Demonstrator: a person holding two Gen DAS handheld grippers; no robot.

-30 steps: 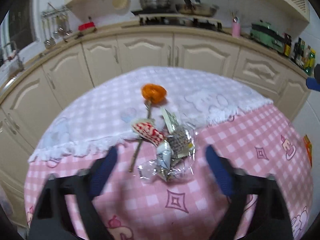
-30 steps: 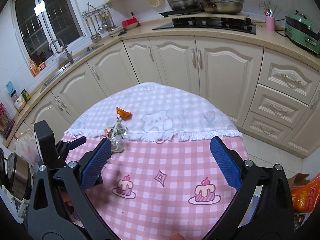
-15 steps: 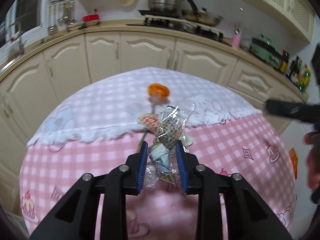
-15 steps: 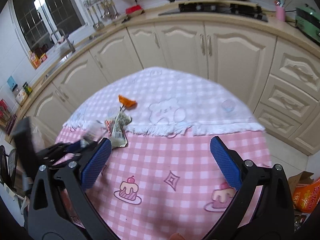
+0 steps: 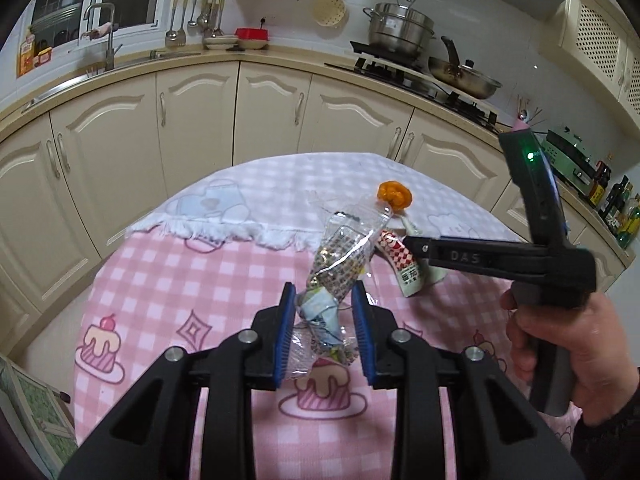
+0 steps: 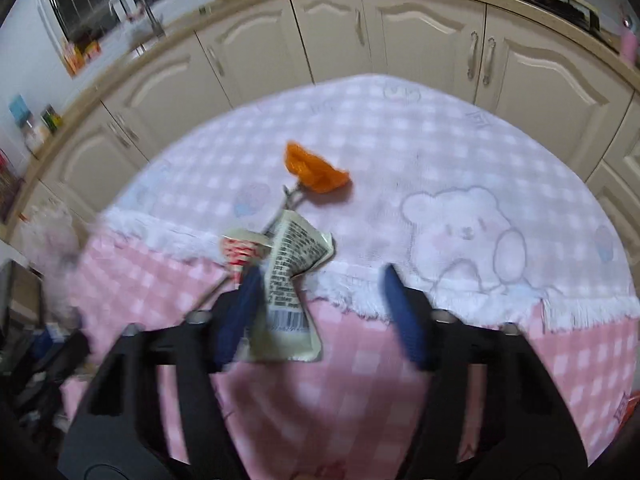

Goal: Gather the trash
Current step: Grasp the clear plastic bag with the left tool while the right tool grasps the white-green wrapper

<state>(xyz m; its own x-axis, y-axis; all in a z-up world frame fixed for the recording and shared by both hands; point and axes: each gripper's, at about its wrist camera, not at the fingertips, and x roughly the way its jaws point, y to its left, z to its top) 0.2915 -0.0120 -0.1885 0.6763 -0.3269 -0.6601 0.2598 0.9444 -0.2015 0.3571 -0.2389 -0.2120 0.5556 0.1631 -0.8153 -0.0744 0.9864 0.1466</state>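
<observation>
My left gripper is shut on a crumpled clear plastic wrapper bundle, held just above the pink checked tablecloth. My right gripper is low over the table with its jaws closing. A cream printed wrapper lies between them against the left finger, and the right finger stands clear of it. A red-and-white checked packet lies partly under that wrapper, with a thin stick running toward an orange peel. The left wrist view shows the right gripper reaching in from the right above the checked packet.
A white-lilac checked towel covers the far half of the round table. Cream cabinets curve behind it, with a sink on the left and pots on a stove. A person's hand grips the right tool's handle.
My left gripper shut on the clear wrapper bundle and lifted it off the pile. My right gripper came down over the remaining wrappers and its wide jaws narrowed.
</observation>
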